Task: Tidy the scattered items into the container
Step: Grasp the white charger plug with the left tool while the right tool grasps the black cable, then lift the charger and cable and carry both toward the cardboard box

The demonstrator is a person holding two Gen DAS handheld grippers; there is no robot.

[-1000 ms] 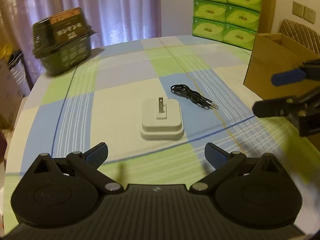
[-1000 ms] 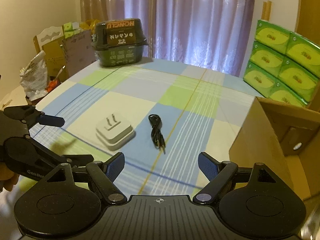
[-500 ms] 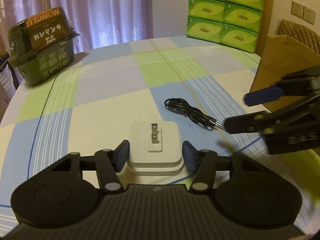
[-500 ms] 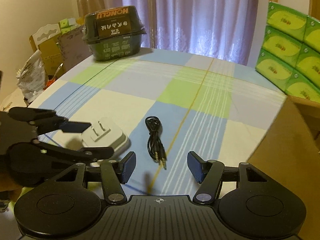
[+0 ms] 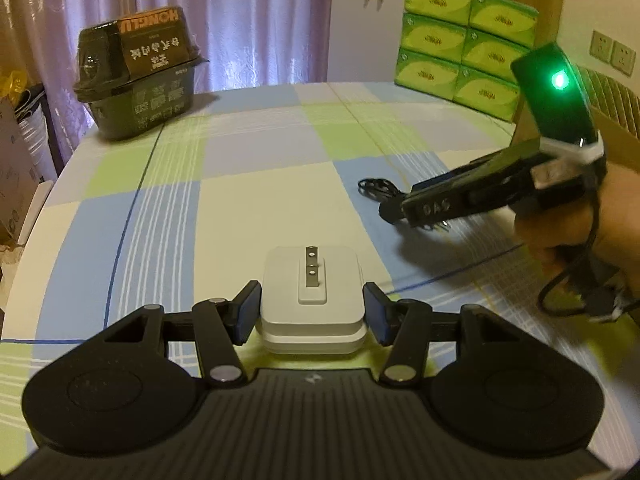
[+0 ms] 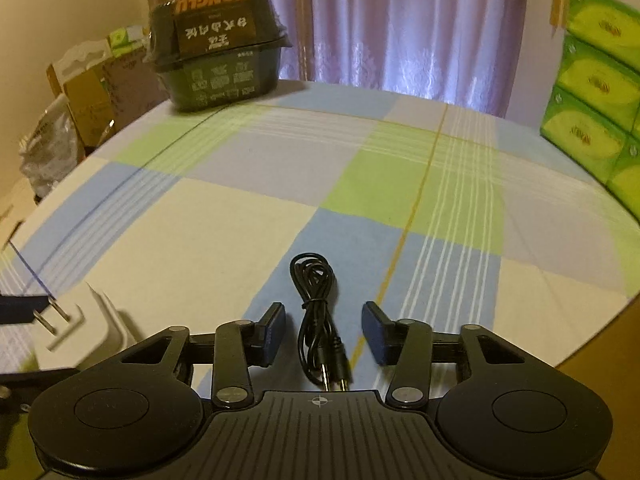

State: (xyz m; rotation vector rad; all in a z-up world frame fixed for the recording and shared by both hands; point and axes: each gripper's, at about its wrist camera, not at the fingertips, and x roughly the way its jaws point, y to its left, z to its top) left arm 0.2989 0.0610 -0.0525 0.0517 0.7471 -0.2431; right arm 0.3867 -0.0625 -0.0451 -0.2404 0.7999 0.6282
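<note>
The left gripper [image 5: 312, 314] brackets the white charger [image 5: 313, 300], pads touching or all but touching its sides; whether it grips yet cannot be told. The right gripper [image 6: 323, 330] stands partly open astride the black cable [image 6: 318, 320], pads clear of it. Both items lie on the checked cloth [image 6: 360, 184]. Best practice, arguably: square the pads low on the charger's flanks, and close on the cable's bundled middle before lifting toward the cardboard box [image 5: 616, 128].
</note>
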